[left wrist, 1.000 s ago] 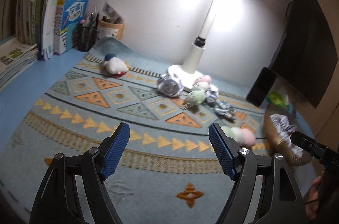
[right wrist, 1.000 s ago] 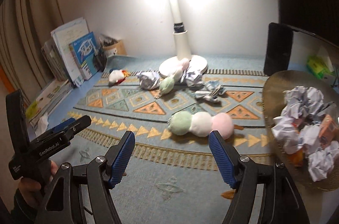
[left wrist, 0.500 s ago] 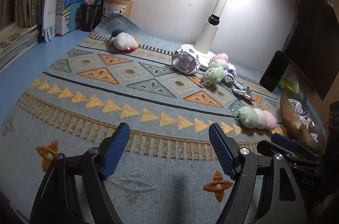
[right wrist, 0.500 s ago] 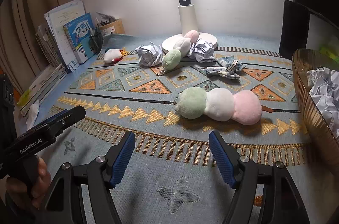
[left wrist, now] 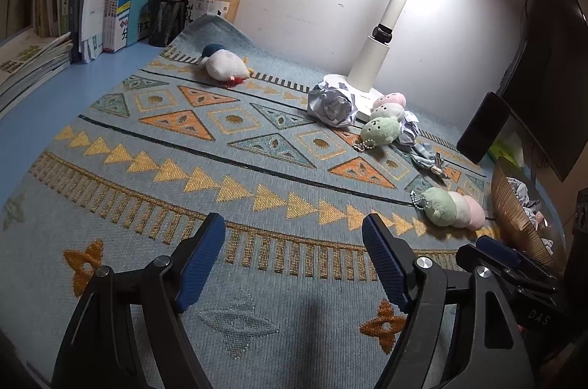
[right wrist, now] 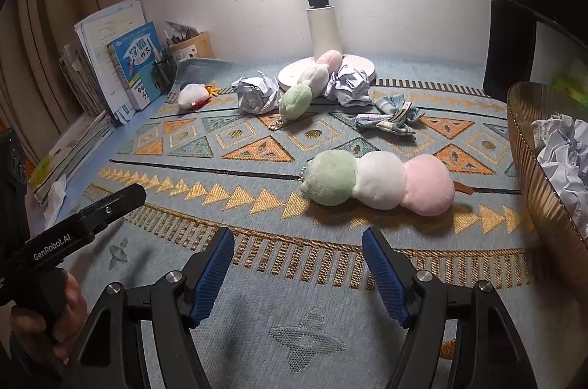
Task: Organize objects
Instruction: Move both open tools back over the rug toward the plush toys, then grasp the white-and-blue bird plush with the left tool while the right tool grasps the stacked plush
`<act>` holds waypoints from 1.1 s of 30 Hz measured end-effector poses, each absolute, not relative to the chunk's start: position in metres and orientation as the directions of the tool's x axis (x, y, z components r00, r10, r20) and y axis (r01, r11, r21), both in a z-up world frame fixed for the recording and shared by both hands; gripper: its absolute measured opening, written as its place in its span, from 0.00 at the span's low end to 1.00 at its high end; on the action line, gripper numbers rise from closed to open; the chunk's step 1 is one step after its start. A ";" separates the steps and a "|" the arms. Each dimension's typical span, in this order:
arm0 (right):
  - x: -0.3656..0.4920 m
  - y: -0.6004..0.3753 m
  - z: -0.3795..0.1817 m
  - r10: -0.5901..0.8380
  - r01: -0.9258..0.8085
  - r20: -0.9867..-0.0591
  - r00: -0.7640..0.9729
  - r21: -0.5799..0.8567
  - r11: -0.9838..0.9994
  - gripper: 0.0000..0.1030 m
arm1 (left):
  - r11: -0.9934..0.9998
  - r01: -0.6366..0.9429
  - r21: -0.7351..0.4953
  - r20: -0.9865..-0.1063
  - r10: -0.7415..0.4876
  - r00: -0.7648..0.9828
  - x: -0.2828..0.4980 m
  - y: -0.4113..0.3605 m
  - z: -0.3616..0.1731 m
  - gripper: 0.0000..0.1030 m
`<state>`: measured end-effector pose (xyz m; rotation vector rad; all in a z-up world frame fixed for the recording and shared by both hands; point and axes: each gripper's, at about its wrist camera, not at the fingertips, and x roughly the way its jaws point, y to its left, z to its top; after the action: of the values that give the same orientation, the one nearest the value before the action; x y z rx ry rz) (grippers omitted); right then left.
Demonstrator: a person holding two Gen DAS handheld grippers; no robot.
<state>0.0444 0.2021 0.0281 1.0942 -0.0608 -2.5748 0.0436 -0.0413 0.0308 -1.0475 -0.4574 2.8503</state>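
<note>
**Trainee:** Both hands hover low over the mat (right wrist: 257, 278). Which do I use?

**Coach:** Your right gripper (right wrist: 297, 273). Its jaws stand wide with nothing between them, and the three-ball plush (right wrist: 378, 183) lies just ahead, near the basket (right wrist: 529, 190) of crumpled paper. Your left gripper (left wrist: 294, 264) is also wide and empty; keep it clear.

**Trainee:** Where do I pinch?

**Coach:** I'd say across the white middle ball, pads square to its length. It looks soft, so close gently. Mind the bead chain at the green end; it could snag the weave.
</note>
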 end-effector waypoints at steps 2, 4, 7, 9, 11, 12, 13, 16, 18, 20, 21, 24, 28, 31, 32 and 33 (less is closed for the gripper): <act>0.044 0.201 0.027 -0.325 0.296 -0.699 -0.637 0.167 -0.940 0.69 | -0.952 0.033 -0.304 -0.626 0.173 -0.761 0.043 -0.042 0.030 0.74; 0.044 0.200 0.026 -0.316 0.292 -0.703 -0.637 0.159 -0.943 0.69 | -0.950 0.033 -0.310 -0.629 0.179 -0.756 0.042 -0.042 0.030 0.74; 0.044 0.200 0.026 -0.317 0.293 -0.702 -0.637 0.160 -0.943 0.69 | -0.945 0.029 -0.327 -0.636 0.197 -0.746 0.041 -0.044 0.028 0.74; 0.044 0.200 0.027 -0.322 0.296 -0.697 -0.641 0.163 -0.941 0.69 | -0.940 0.027 -0.340 -0.636 0.209 -0.743 0.040 -0.046 0.027 0.74; 0.046 0.201 0.029 -0.319 0.289 -0.687 -0.653 0.164 -0.943 0.69 | -0.935 0.032 -0.353 -0.632 0.213 -0.745 0.040 -0.049 0.027 0.74; 0.047 0.203 0.031 -0.318 0.282 -0.679 -0.661 0.168 -0.945 0.69 | -0.933 0.034 -0.358 -0.631 0.215 -0.746 0.041 -0.050 0.026 0.74; 0.048 0.205 0.034 -0.316 0.272 -0.672 -0.670 0.174 -0.946 0.68 | -0.932 0.034 -0.362 -0.630 0.217 -0.746 0.041 -0.050 0.026 0.74; 0.043 0.208 0.047 -0.351 0.266 -0.657 -0.667 0.230 -0.936 0.65 | -0.937 0.095 -0.337 -0.635 0.152 -0.757 0.044 -0.055 0.030 0.74; 0.032 0.206 0.061 -0.385 0.272 -0.638 -0.667 0.272 -0.923 0.65 | -0.926 0.124 -0.356 -0.632 0.141 -0.762 0.041 -0.065 0.034 0.74; 0.015 0.200 0.075 -0.391 0.267 -0.628 -0.673 0.287 -0.920 0.63 | -0.907 0.138 -0.398 -0.641 0.167 -0.749 0.027 -0.080 0.041 0.74; 0.004 0.198 0.081 -0.399 0.263 -0.623 -0.673 0.303 -0.916 0.63 | -0.897 0.147 -0.416 -0.643 0.177 -0.745 0.018 -0.090 0.046 0.74; -0.036 0.195 0.082 -0.426 0.211 -0.621 -0.658 0.391 -0.896 0.62 | -0.887 0.176 -0.428 -0.626 0.150 -0.765 -0.011 -0.113 0.065 0.74; -0.081 0.187 0.065 -0.474 0.131 -0.613 -0.632 0.518 -0.845 0.62 | -0.893 0.195 -0.406 -0.619 0.111 -0.778 -0.061 -0.126 0.073 0.74; -0.108 0.184 0.052 -0.443 0.038 -0.642 -0.626 0.542 -0.839 0.62 | -0.896 0.232 -0.379 -0.634 0.069 -0.770 -0.105 -0.131 0.065 0.74; -0.115 0.182 0.047 -0.434 0.019 -0.654 -0.620 0.541 -0.841 0.63 | -0.902 0.256 -0.346 -0.645 0.031 -0.764 -0.120 -0.131 0.062 0.74; -0.123 0.180 0.043 -0.427 0.009 -0.665 -0.612 0.534 -0.846 0.63 | -0.907 0.284 -0.310 -0.659 -0.010 -0.752 -0.135 -0.132 0.057 0.74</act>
<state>-0.1227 0.1802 0.0432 1.2279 -0.7204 -2.5129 -0.1355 -0.1321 0.0570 -1.1361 -0.6611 3.0293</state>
